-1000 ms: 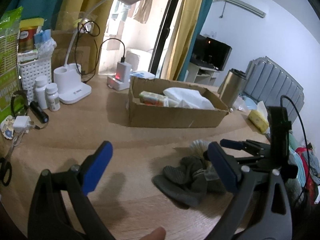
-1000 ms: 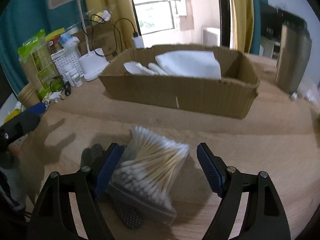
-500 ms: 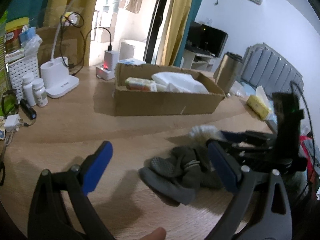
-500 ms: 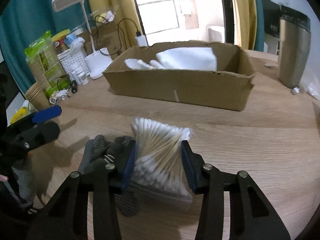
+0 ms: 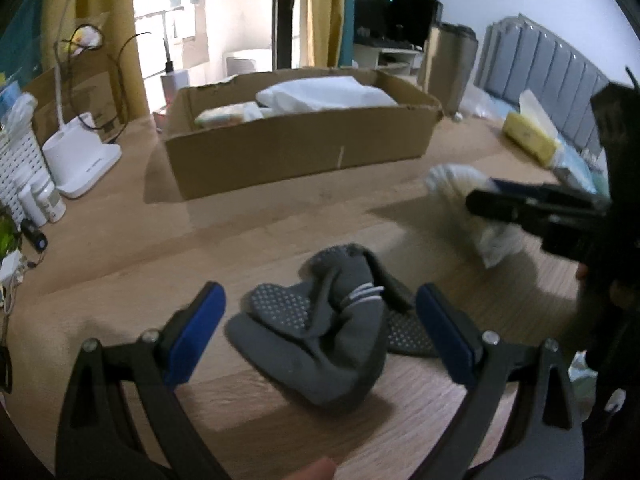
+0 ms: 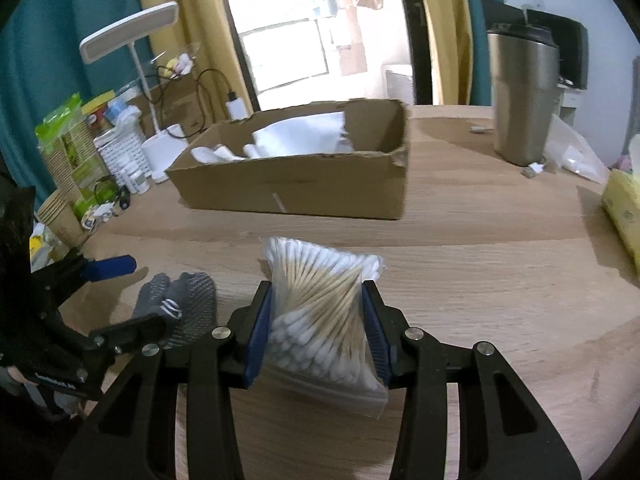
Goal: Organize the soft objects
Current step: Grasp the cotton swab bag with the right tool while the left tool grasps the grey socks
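**Swabs gripped, socks bracketed**

Swabs: you are pinching the cotton swab bag [image 6: 320, 320] in the right gripper [image 6: 320, 336], low centre, bound for the cardboard box [image 6: 296, 184] above. Your left gripper [image 5: 320, 336] is gaping wide around the grey socks [image 5: 324, 320], gripping nothing.

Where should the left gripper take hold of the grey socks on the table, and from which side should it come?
Probably at the raised, bunched middle of the grey socks, near the white stripes, coming down from above. There the folds stand highest off the table, so the pads can close on cloth; the dotted sole ends lie flat. The left gripper is open, with the pile already between its fingers.
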